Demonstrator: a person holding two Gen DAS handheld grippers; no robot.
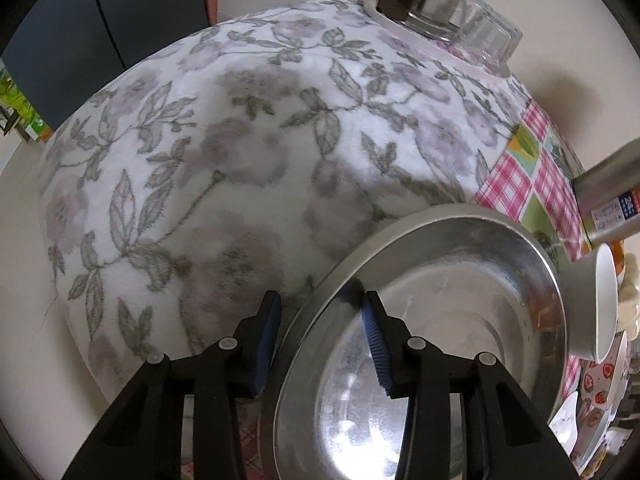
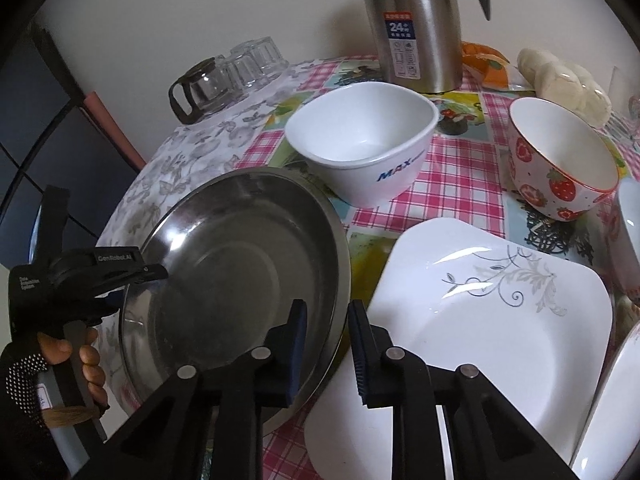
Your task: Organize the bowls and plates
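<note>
Straddling the rim of the steel basin (image 2: 240, 264), one on each side: left hand-held gripper (image 1: 320, 340) at its left edge, right hand-held gripper (image 2: 328, 354) at its right edge, fingers apart on both, not clamped. Resting on the bench (image 2: 452, 184), basin just left of the square plate (image 2: 480, 320), nearer than the white bowl (image 2: 360, 140). Equally close, both hands.

The right gripper (image 2: 327, 350) stands parted astride the right rim of the steel bowl (image 2: 224, 276): left finger inside it, right finger over the square plate (image 2: 480, 320).
</note>
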